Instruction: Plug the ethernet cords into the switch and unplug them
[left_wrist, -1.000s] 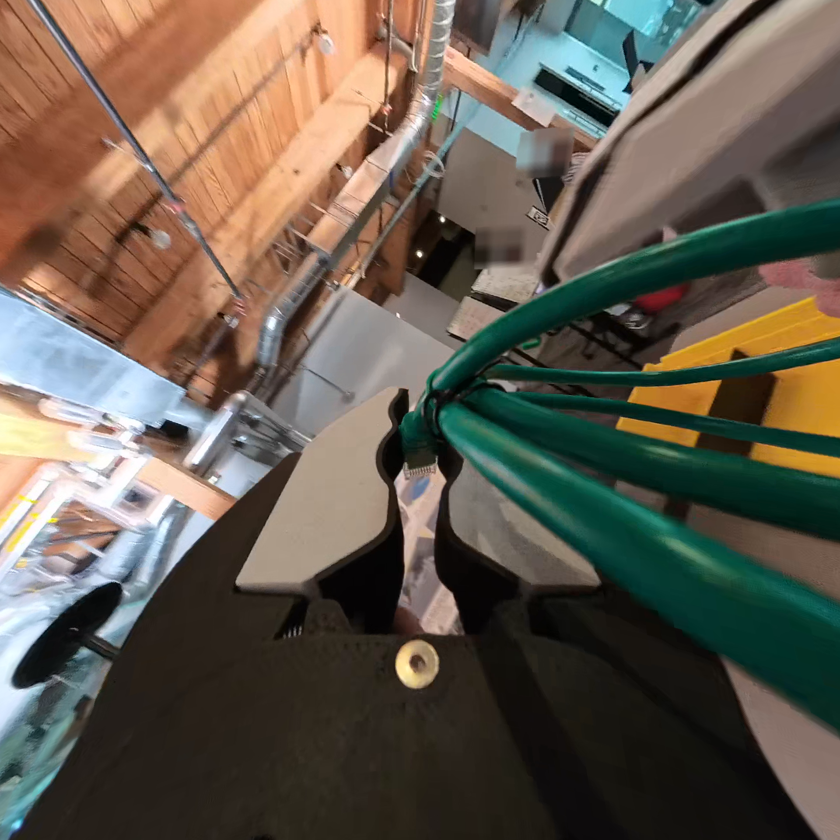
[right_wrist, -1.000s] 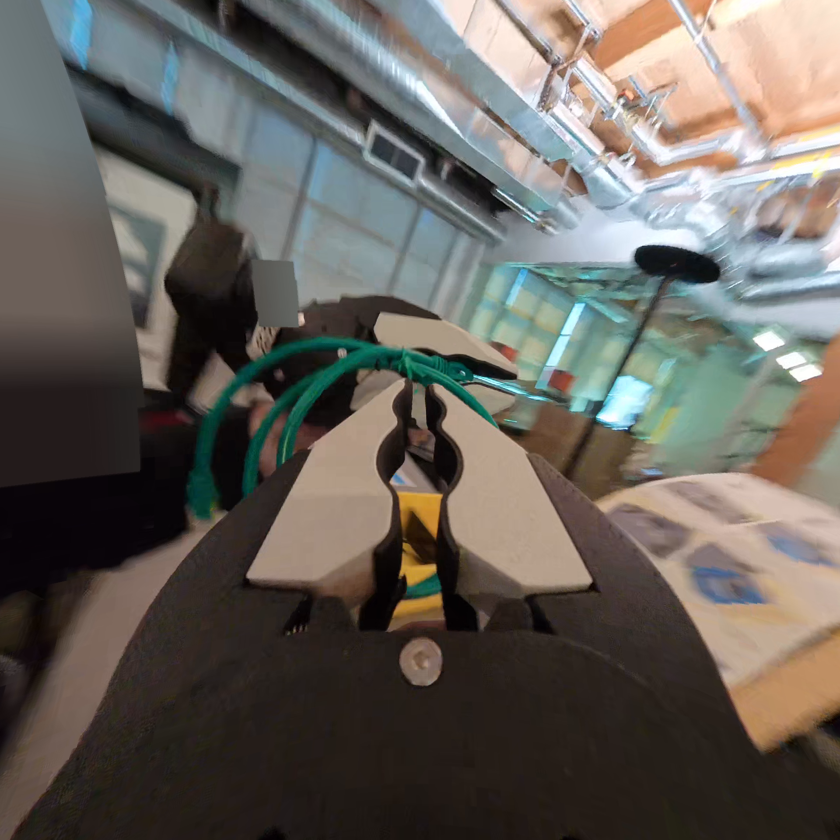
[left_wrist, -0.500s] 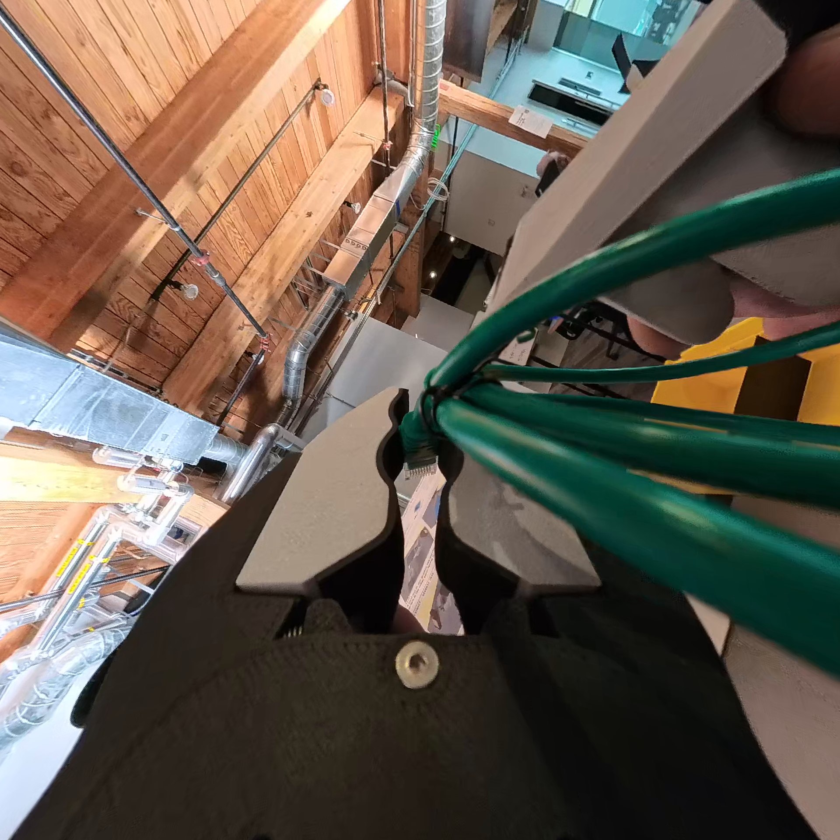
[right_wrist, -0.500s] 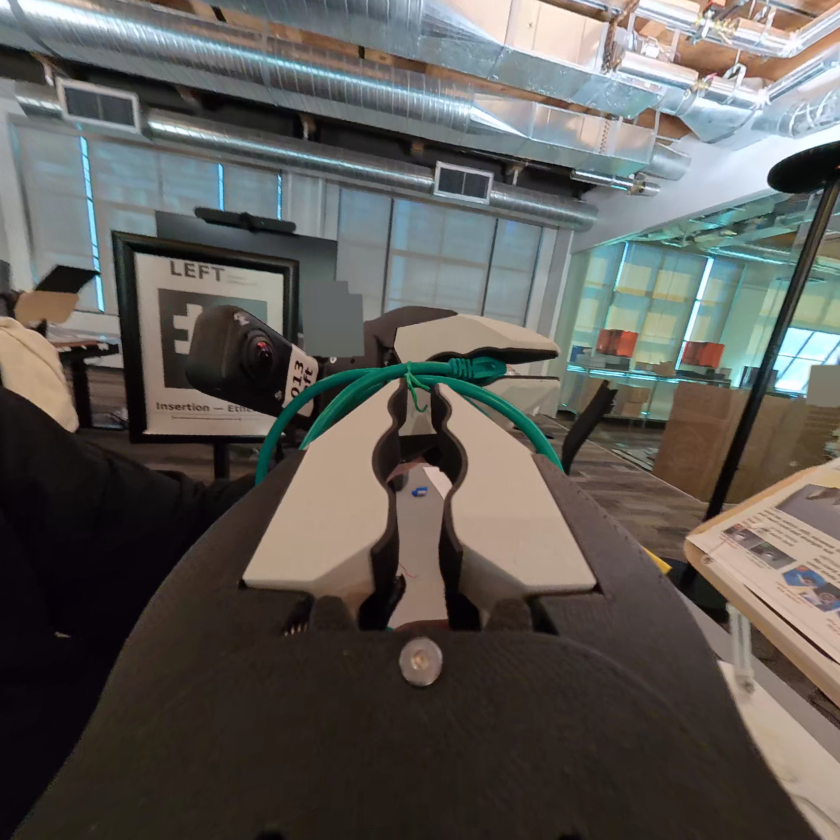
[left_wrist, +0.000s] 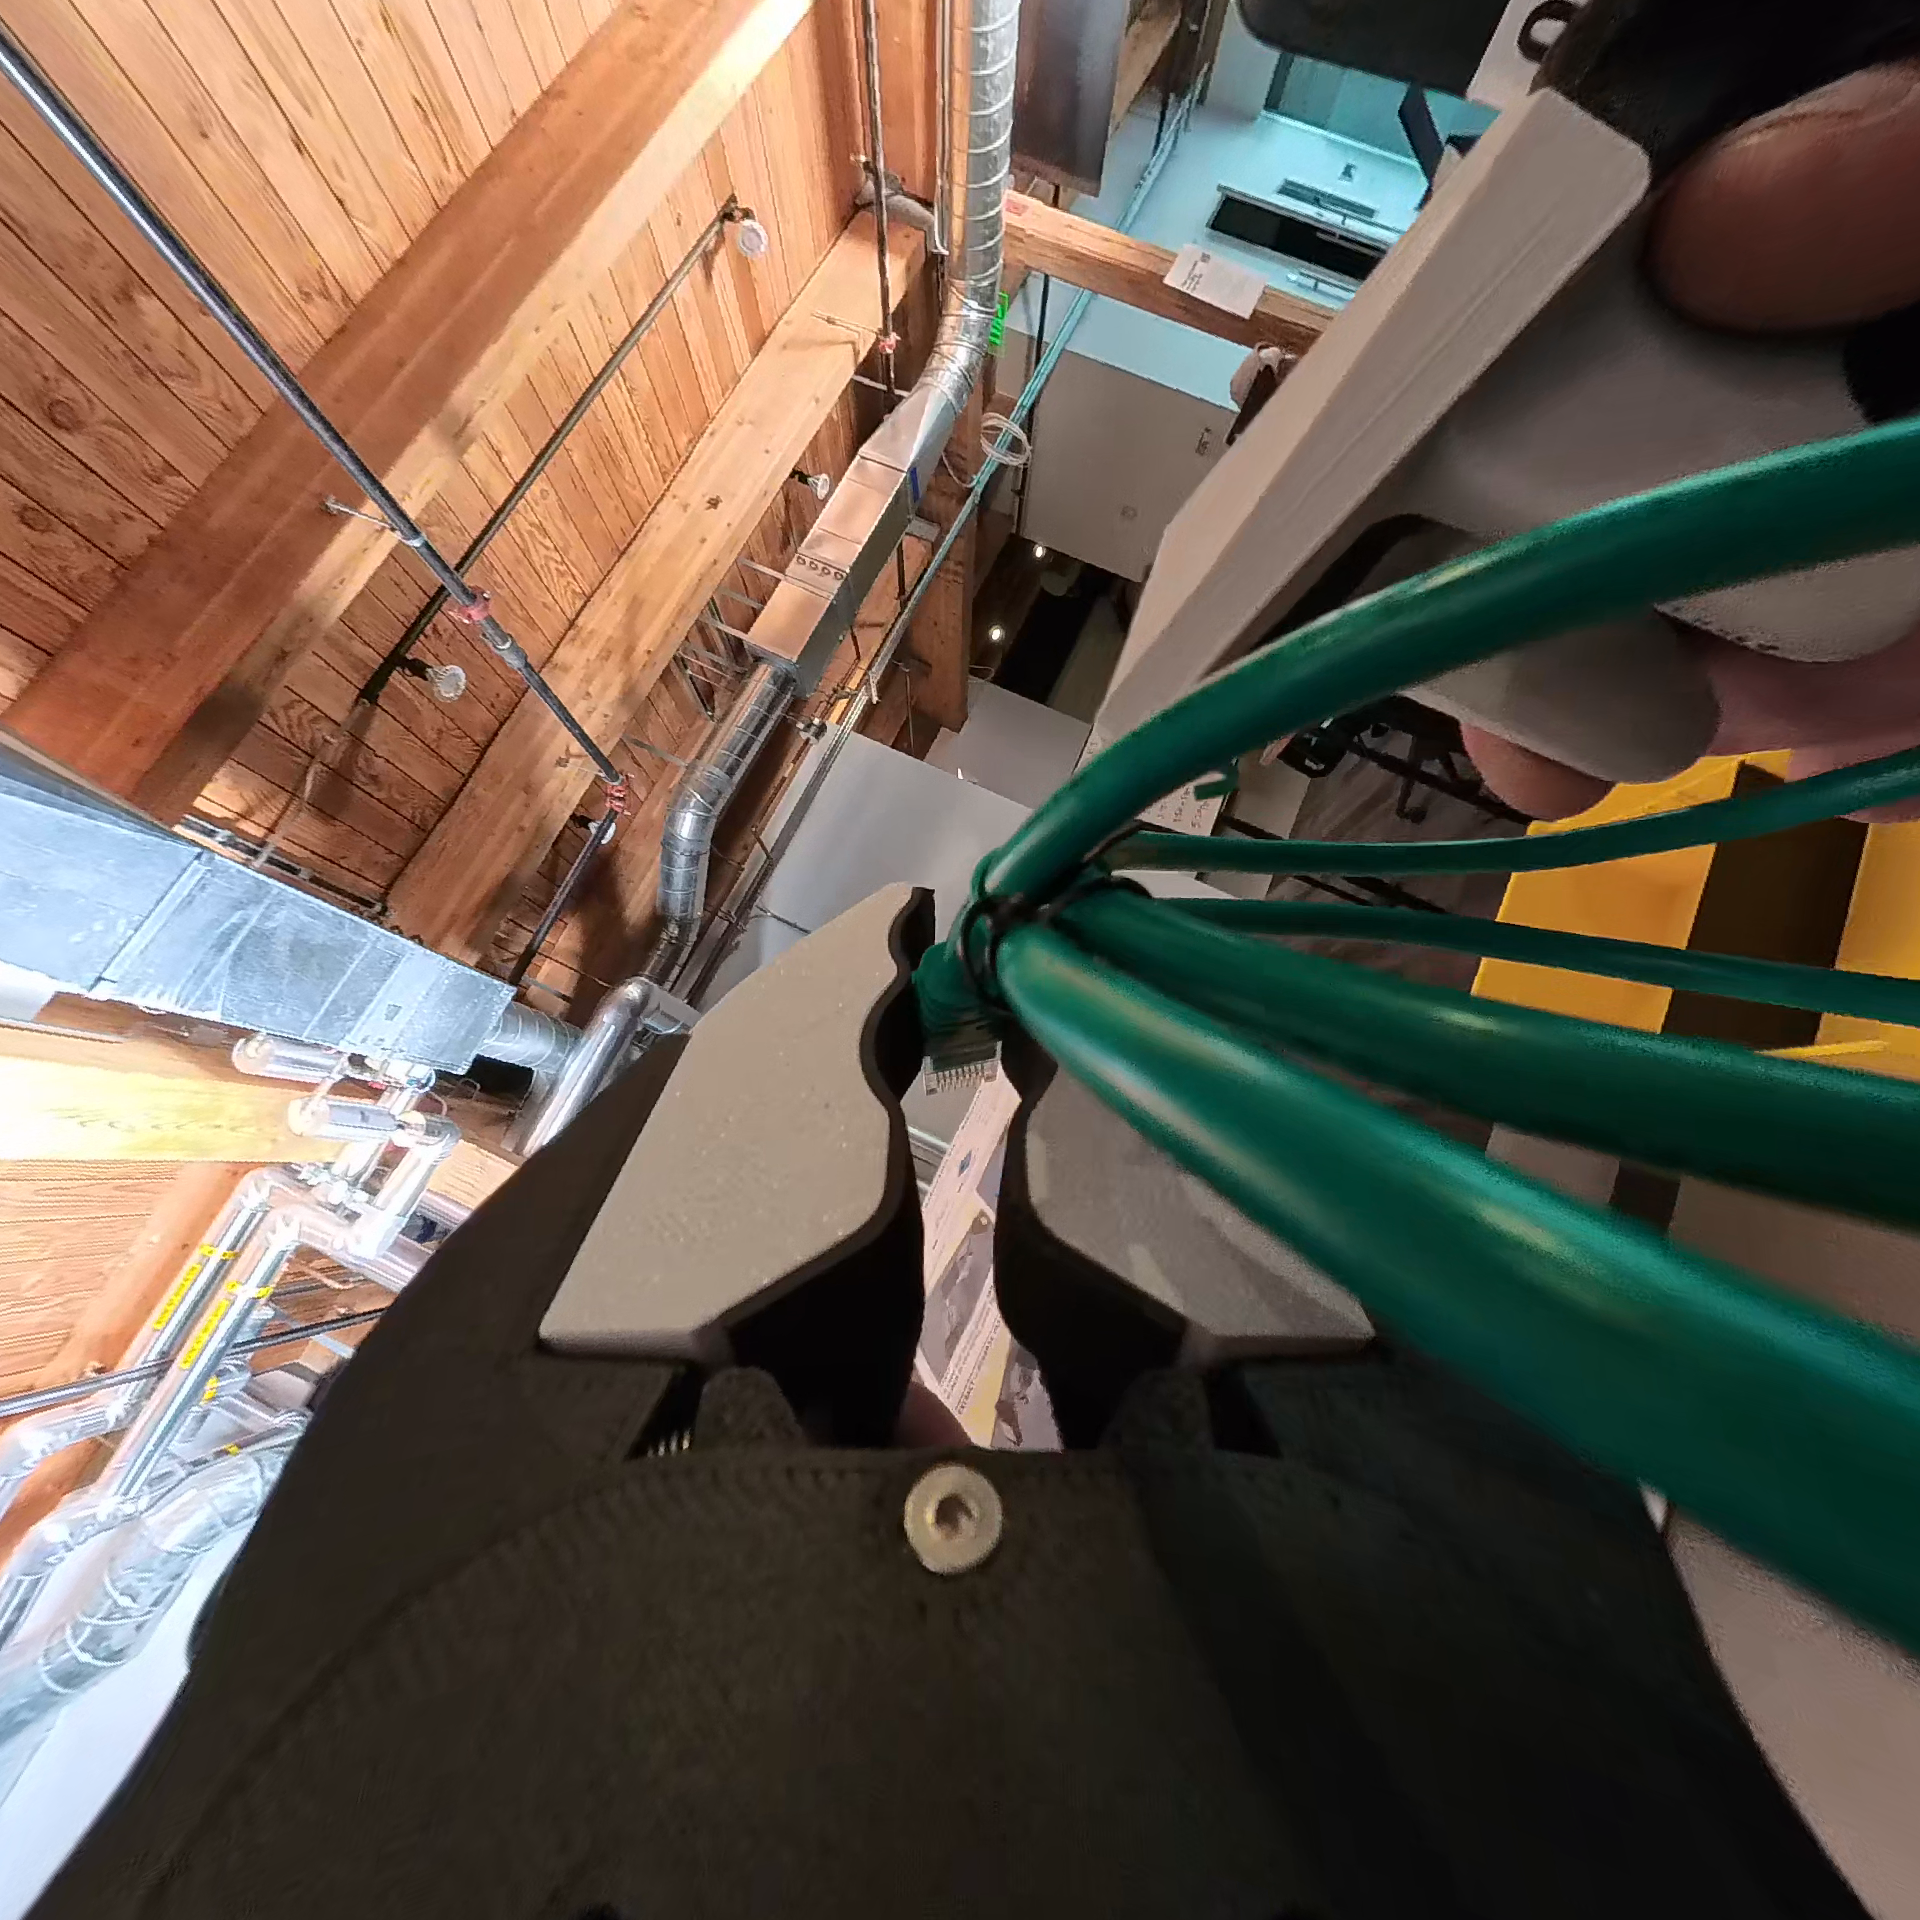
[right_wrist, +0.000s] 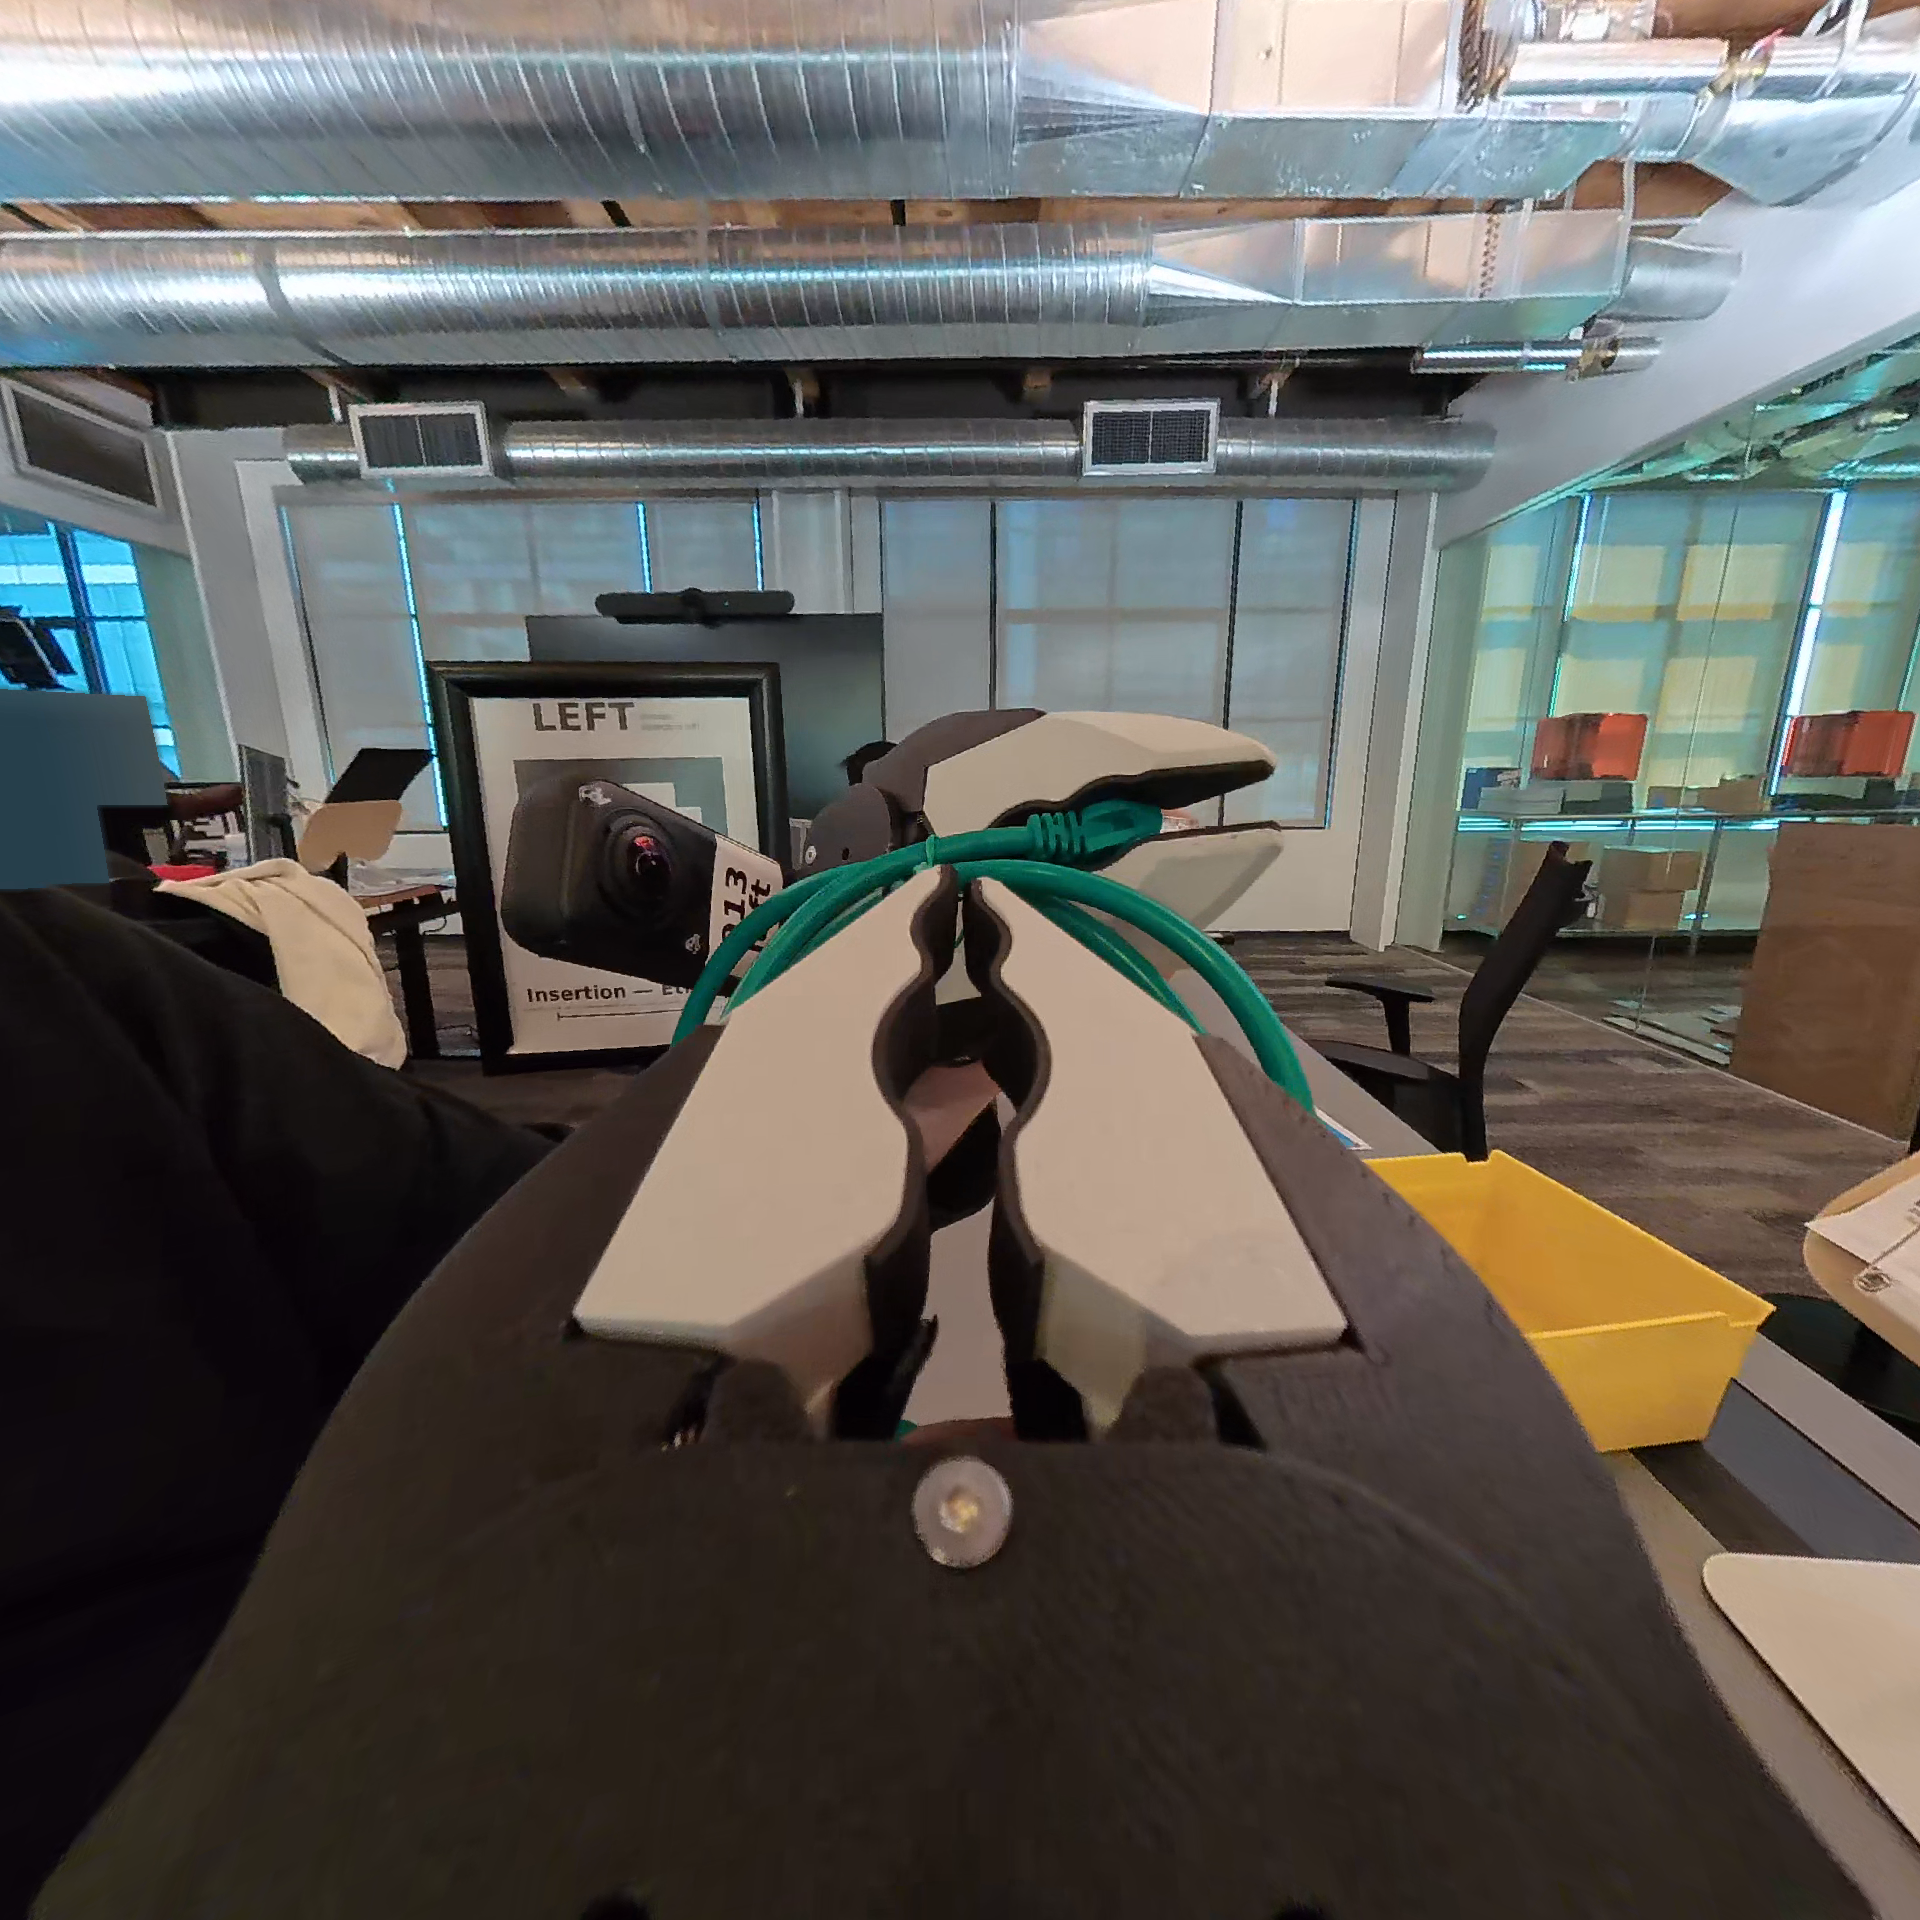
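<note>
The green ethernet cord (left_wrist: 1455, 1122), coiled and tied, was held aloft: left gripper (left_wrist: 961, 1023) jaws clamped on its plug (left_wrist: 958, 1060), right gripper (right_wrist: 958, 914) jaws closed at the tie. Judged light and floppy; best gripped at the rigid plug.

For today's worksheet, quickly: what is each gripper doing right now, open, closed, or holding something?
Left gripper: closed on the coiled green ethernet cord, near its plug.
Right gripper: closed, or nearly so; its tips touch the same coil, but a grip cannot be told.
</note>
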